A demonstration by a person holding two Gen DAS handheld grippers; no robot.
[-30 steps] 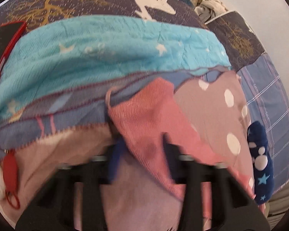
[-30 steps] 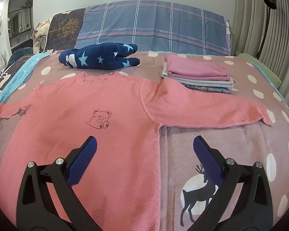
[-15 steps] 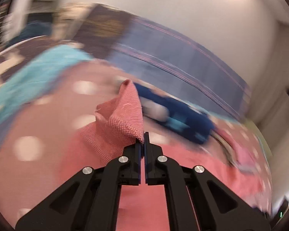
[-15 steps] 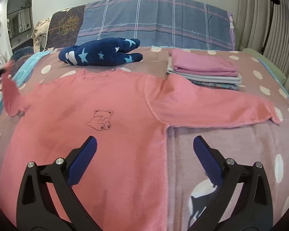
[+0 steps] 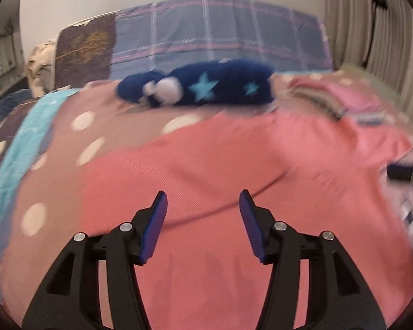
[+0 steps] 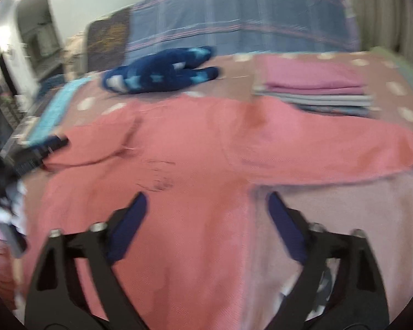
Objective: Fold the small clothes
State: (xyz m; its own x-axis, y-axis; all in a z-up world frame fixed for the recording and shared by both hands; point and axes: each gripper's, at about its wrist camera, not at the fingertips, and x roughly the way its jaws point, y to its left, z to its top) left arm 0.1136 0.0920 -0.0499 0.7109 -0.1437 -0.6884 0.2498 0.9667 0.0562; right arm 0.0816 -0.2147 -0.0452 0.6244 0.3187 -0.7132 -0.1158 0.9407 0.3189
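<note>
The pink knit top (image 6: 195, 165) lay front up across the middle of the spotted bedspread (image 5: 55, 170), its neckline towards the pillows, a small bear print on its chest. Starting at the left of the bed, the near sleeve (image 6: 102, 145) was folded in over the chest, with a soft diagonal crease where it doubled back. The left gripper (image 5: 203, 214) hovered over that folded sleeve; its jaws had just been opening and stood apart with nothing between them, the cloth lying beneath and clear of the pads. Further right, the right gripper (image 6: 206, 220) hung above the lower body of the top near its side seam; its jaws had just been closing but were apart too, and empty. The far sleeve (image 6: 330, 151) was spread out flat to the right, its cuff near the edge of the view. Behind it sat a stack of folded clothes (image 6: 314, 88), and left of that a navy star-printed garment (image 5: 201, 88) lay bunched near the pillows. The top looked light, limp and slightly grippy, a waffle-like knit that would drape and sag rather than hold a shape. It would best be pinched at an edge, probably the right cuff or hem corner, and carried low so the fold did not slide open.
</note>
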